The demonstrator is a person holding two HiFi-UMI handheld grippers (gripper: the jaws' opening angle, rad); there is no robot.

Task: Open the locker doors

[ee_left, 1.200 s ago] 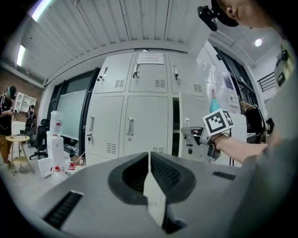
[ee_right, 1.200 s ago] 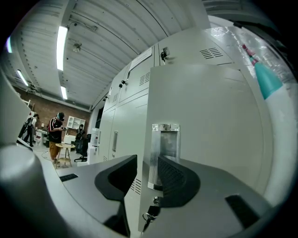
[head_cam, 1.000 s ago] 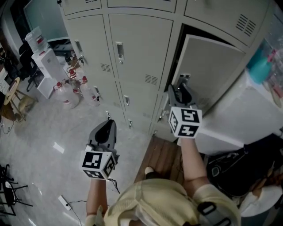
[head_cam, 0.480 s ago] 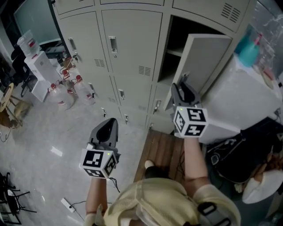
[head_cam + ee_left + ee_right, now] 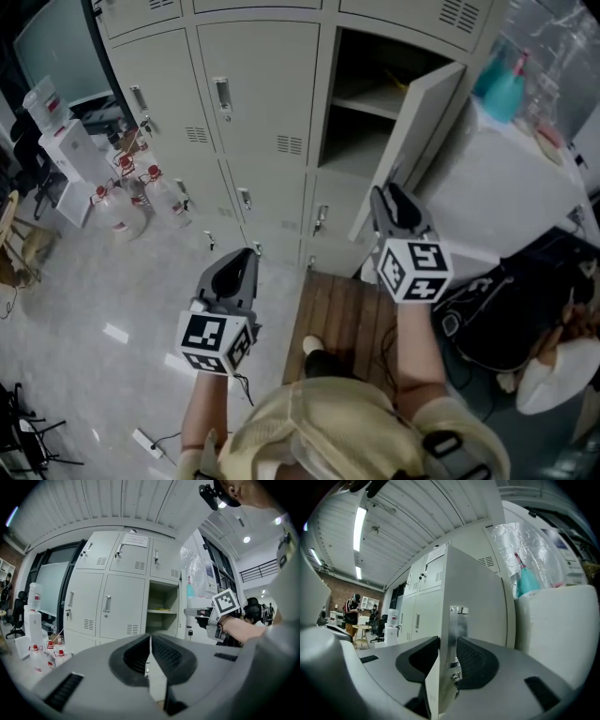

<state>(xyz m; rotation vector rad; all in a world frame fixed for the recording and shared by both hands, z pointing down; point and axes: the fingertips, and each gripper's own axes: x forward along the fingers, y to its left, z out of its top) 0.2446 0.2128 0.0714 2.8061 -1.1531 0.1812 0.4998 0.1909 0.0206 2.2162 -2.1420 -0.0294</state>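
Note:
The grey locker bank (image 5: 253, 84) fills the top of the head view. One door (image 5: 412, 141) on its right column stands swung out, and the shelved compartment (image 5: 361, 112) behind it shows. My right gripper (image 5: 386, 195) is at that door's free edge. In the right gripper view the door's edge and its metal handle (image 5: 457, 625) sit between the pads, with my right gripper (image 5: 447, 656) shut on them. Lower left, in front of the closed doors, my left gripper (image 5: 246, 255) touches nothing. Seen in its own view, the left gripper (image 5: 150, 653) is shut and empty.
Several water bottles (image 5: 141, 187) and white boxes (image 5: 52, 112) stand on the floor at the left. A white cabinet (image 5: 506, 187) with a teal spray bottle (image 5: 502, 80) on it flanks the open door. A black bag (image 5: 497, 309) and a wooden floor mat (image 5: 342, 319) lie below.
The locker door has swung further out with my right gripper on its edge, and more of the compartment shows. The left gripper has stayed shut in about the same place.

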